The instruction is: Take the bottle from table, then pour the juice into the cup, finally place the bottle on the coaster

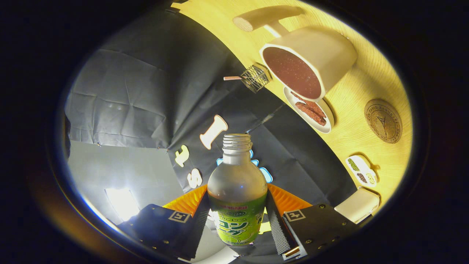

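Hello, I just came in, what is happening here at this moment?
A person's handheld gripper is shut on an uncapped bottle, held between its fingers. The whole view is tilted, so the bottle appears tipped toward the cup on the wooden table, as in the pouring step. The cup holds a dark reddish fill. No stream is visible at the bottle's mouth. The round coaster lies bare beside a small plate near the cup.

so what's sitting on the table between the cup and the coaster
In the gripper view, a small white dish of reddish-brown pieces lies between the cup and the coaster, right under the cup's rim; bare table beyond it.
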The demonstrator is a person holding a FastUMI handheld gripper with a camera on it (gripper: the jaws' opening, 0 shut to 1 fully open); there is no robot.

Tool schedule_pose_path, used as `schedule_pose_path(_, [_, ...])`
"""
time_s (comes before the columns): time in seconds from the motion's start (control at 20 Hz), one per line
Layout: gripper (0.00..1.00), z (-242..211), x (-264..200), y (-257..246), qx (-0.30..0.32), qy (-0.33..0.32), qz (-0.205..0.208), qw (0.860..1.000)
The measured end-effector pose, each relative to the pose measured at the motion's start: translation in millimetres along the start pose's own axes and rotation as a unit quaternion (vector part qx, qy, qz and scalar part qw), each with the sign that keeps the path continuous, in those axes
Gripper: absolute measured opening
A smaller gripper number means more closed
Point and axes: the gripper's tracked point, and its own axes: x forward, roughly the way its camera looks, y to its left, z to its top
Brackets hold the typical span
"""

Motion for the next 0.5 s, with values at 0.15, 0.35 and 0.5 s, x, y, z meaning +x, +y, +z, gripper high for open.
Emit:
schedule_pose_path(0.15, [0.78,1.4,-0.5,0.8,0.003,-0.002,-0.001,1.0])
schedule_pose_path(0.35, [0.78,6.9,-1.6,-0.4,0.0,-0.007,-0.003,1.0])
schedule_pose_path(0.5, [0.78,11.3,-2.8,-3.5,-0.001,-0.01,-0.007,1.0])
